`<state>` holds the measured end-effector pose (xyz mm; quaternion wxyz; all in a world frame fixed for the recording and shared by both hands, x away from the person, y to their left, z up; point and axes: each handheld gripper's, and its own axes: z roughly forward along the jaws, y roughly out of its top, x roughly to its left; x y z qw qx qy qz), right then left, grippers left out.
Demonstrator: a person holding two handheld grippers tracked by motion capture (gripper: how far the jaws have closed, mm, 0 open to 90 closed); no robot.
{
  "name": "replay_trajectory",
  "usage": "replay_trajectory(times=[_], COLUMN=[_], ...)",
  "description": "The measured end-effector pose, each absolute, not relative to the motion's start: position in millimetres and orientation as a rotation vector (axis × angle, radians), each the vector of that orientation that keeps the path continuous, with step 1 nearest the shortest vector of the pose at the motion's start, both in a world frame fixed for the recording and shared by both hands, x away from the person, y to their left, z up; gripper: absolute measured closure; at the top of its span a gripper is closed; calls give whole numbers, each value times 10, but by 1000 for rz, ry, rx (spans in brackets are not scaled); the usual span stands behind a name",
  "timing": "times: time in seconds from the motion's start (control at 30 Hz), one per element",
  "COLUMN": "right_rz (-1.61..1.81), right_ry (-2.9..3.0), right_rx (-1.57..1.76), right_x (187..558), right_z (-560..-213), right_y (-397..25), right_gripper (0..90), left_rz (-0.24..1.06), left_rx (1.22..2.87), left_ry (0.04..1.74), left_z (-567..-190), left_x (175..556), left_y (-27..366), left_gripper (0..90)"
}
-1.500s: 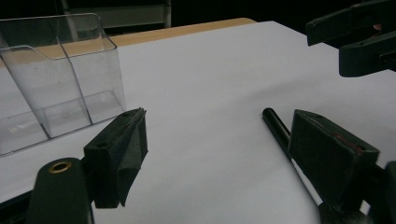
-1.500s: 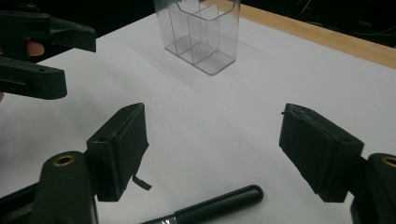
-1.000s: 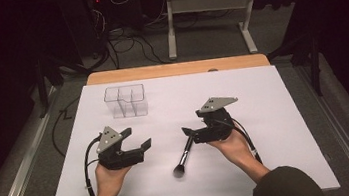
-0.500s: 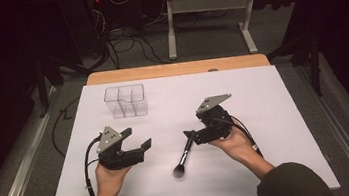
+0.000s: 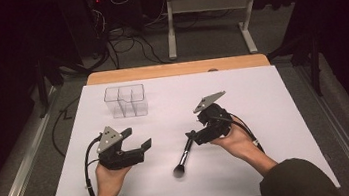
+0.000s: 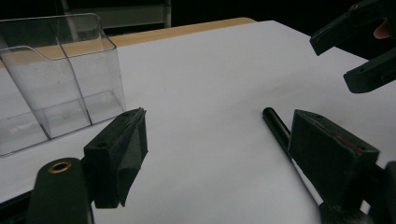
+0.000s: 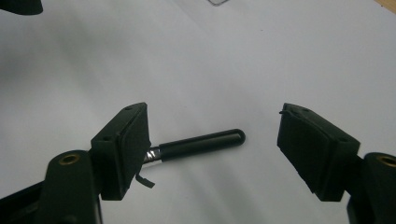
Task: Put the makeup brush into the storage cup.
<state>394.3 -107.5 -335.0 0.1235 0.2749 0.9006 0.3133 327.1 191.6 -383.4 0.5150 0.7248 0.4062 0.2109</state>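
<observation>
While the right gripper (image 5: pixel 193 137) hovers over the makeup brush (image 5: pixel 183 156) with its fingers (image 7: pixel 122 149) spread wide and holding nothing, the brush lies flat on the white bench (image 5: pixel 275 111) — handle toward the gripper, bristles toward the person. The left gripper (image 5: pixel 136 140) waits just beside it, also wide open and empty. The handle is thin and round — closing off-centre could roll it away or pinch only the ferrule, well short of the clear acrylic organiser (image 5: pixel 126 101).
</observation>
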Motion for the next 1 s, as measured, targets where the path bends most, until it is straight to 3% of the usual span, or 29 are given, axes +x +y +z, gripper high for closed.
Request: replay_trajectory(times=[1.0], right_rz=[602], right_ry=[2794], right_rx=[747], right_x=[4059], right_z=[-3233], right_y=[-885], right_gripper=[291], left_rz=[504], left_rx=[1737], left_ry=[978], left_z=[-3833], left_x=[3273], left_y=[1924], left_gripper=[199])
